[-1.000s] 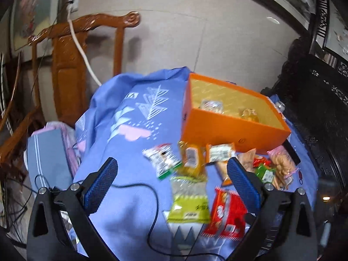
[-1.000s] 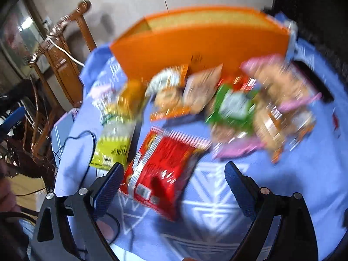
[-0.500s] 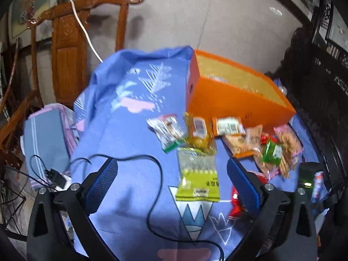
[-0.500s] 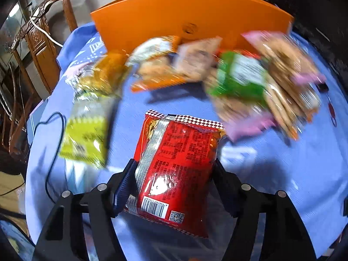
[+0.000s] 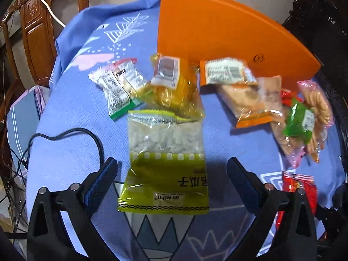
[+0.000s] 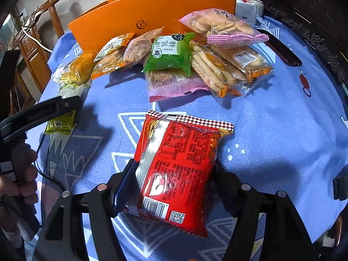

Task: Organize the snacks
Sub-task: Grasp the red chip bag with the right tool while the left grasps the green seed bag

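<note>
My right gripper (image 6: pixel 174 169) is shut on a red noodle packet (image 6: pixel 178 169) and holds it over the blue cloth; the packet also shows at the right edge of the left wrist view (image 5: pixel 299 189). My left gripper (image 5: pixel 171 174) is open, with a yellow-green seed bag (image 5: pixel 165 163) lying between its fingers on the cloth. An orange box (image 5: pixel 217 28) stands at the back, also seen in the right wrist view (image 6: pixel 152 10). Loose snacks lie in front of it: a green plum packet (image 6: pixel 171 52), a pink biscuit packet (image 6: pixel 219 26), a yellow packet (image 5: pixel 174 87).
A blue patterned cloth (image 6: pixel 271 119) covers the table. A black cable (image 5: pixel 87 134) loops on its left. A wooden chair (image 5: pixel 37 32) stands behind on the left. A dark remote-like object (image 6: pixel 280 47) lies at the right. Dark carved furniture (image 6: pixel 304 10) borders the right side.
My left gripper has moved forward and down until the yellow-green bag lies between its fingers. My right gripper closed on the red packet and lifted it slightly.
</note>
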Demonstrator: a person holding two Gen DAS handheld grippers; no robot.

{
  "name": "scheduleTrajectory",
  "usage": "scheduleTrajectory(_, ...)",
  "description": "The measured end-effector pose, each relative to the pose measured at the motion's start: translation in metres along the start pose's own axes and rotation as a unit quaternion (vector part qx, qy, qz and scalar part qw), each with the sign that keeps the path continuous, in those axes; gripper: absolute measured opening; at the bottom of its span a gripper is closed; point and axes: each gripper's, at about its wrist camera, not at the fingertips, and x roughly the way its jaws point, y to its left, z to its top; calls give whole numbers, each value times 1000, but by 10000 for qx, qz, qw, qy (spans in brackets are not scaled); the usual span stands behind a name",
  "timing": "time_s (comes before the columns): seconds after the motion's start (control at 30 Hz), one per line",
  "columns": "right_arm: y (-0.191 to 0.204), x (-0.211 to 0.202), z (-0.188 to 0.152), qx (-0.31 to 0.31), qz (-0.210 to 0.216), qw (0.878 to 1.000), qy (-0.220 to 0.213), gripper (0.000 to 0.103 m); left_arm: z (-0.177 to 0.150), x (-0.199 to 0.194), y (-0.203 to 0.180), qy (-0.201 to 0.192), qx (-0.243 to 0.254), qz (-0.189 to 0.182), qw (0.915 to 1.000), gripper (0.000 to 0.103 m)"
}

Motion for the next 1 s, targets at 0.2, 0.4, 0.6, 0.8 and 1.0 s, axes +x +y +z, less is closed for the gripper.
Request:
scheduleTrajectory(0.2,2,3,3,-30,54,10000,-25,70,-4,9,-7,-54,309,410,9987,78)
scheduleTrajectory(0.4,0,4,3,-80,80,9999,-67,70,-6,2,-6,-137,278,236,9992,64)
scheduleTrajectory(0.6,0,1,2,-136,93,9998,-143,70,-14,-23,0,-340,86,-120,9993,64)
scheduleTrajectory(0.8,1,-27,7,-260,246,9985,-402,69,-9,-65,2,-676,167,-375,9969,64)
scheduleTrajectory(1.0,1,-78,44,-293,500,9917,-1146,70,30,-109,-3,-1201,263,-690,9900,65)
